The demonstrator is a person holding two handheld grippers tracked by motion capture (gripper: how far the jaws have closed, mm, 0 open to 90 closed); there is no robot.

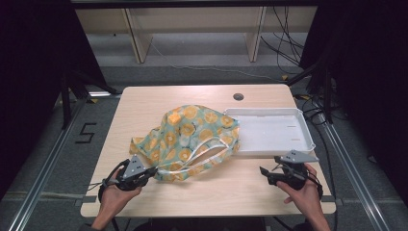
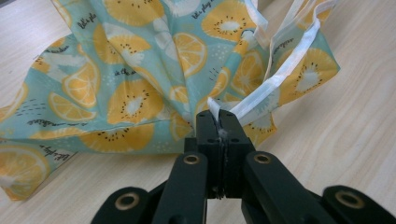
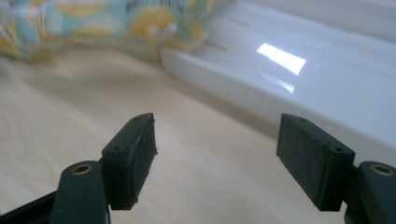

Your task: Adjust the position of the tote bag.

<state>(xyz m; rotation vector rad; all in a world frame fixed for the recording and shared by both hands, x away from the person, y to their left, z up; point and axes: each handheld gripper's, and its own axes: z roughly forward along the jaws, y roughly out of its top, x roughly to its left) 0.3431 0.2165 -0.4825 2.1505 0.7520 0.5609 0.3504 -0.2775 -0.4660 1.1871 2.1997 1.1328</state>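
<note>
The left tongs (image 2: 218, 122) are clenched on a white handle strap (image 2: 275, 84) of the fruit-print bag (image 1: 192, 139), which lies mid-frame on the worktop (image 1: 144, 103). At lower right, the right tongs (image 1: 267, 174) are released, near the white tray (image 1: 269, 131).

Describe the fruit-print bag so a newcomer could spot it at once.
On the light wooden table, look just left of the white tray. The bag is crumpled teal cloth printed with orange citrus slices, with white handles, one clamped in the left gripper.
</note>
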